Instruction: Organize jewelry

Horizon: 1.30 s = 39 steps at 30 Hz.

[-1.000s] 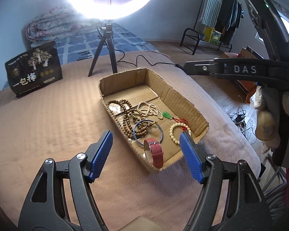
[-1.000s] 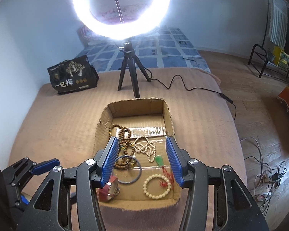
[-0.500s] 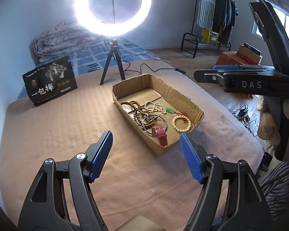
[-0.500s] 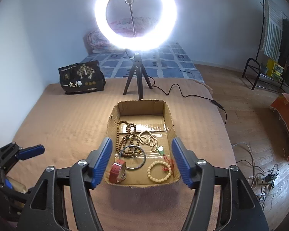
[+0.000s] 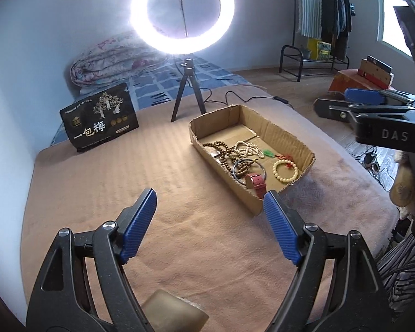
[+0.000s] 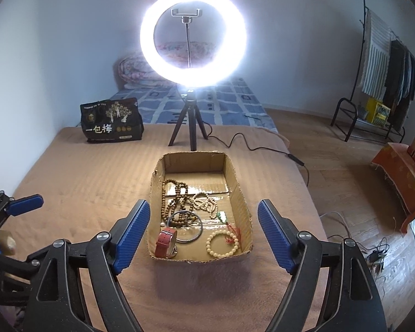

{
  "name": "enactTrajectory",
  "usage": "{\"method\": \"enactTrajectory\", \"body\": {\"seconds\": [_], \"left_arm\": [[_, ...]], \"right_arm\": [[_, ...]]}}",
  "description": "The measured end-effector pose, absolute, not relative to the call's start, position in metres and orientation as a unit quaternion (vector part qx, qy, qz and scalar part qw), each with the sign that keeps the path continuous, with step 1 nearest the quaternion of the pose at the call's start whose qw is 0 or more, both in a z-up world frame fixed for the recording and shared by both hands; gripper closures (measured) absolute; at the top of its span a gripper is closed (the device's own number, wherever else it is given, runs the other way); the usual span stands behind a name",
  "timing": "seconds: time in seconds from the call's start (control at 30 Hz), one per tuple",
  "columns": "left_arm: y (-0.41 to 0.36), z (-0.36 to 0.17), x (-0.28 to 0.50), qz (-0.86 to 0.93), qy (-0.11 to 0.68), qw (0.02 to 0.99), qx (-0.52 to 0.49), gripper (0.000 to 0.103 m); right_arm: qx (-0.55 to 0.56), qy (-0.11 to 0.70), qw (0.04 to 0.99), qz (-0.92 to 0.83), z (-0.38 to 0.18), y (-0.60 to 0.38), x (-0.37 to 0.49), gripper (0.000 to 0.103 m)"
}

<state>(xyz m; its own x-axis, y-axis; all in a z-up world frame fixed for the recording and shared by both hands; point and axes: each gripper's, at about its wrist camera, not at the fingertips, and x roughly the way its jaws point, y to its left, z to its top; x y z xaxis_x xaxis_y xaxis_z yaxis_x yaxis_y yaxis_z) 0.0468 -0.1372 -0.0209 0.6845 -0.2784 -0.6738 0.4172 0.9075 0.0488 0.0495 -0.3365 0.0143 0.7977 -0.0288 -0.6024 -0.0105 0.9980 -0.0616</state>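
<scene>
- Our left gripper (image 5: 209,215) and right gripper (image 6: 202,225) are both opening, jaws wide, nothing between them.
- All the jewelry we can see lies in the cardboard box (image 6: 242,196): red-strapped watch (image 6: 165,242) near left, cream bead bracelet (image 6: 222,243) near right, metal bangle (image 6: 186,226) and brown bead strands (image 6: 174,196) farther in.
- We judge the gathering done, though strands overlap.
- The blanket (image 6: 91,182) left of the box is bare; its right edge drops to the floor.

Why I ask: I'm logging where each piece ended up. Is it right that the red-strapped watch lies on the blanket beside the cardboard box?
Not quite. The red-strapped watch lies inside the cardboard box, in its near left corner, not on the blanket. The right wrist view shows it.
</scene>
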Motion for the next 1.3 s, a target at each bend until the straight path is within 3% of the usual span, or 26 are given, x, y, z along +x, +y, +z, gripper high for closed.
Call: {"method": "enactTrajectory", "body": {"seconds": [0.03,0.1,0.17,1.3], "left_arm": [[-0.1366,-0.0215,0.0466,-0.189,0.349,0.913,0.099,0.020],[-0.1353,-0.0212,0.0465,-0.182,0.350,0.914,0.099,0.007],[-0.1343,-0.0199,0.0456,-0.172,0.346,0.917,0.099,0.003],[-0.1292,-0.0164,0.0428,-0.166,0.343,0.920,0.089,0.002]], "right_arm": [[-0.032,0.316,0.948,-0.006,0.0141,-0.3365,0.0486,0.023],[-0.032,0.314,0.949,-0.006,0.0143,-0.3362,0.0483,0.023],[-0.030,0.313,0.949,-0.006,0.0146,-0.3365,0.0476,0.023],[-0.034,0.307,0.951,-0.020,0.0137,-0.3339,0.0503,0.023]]}}
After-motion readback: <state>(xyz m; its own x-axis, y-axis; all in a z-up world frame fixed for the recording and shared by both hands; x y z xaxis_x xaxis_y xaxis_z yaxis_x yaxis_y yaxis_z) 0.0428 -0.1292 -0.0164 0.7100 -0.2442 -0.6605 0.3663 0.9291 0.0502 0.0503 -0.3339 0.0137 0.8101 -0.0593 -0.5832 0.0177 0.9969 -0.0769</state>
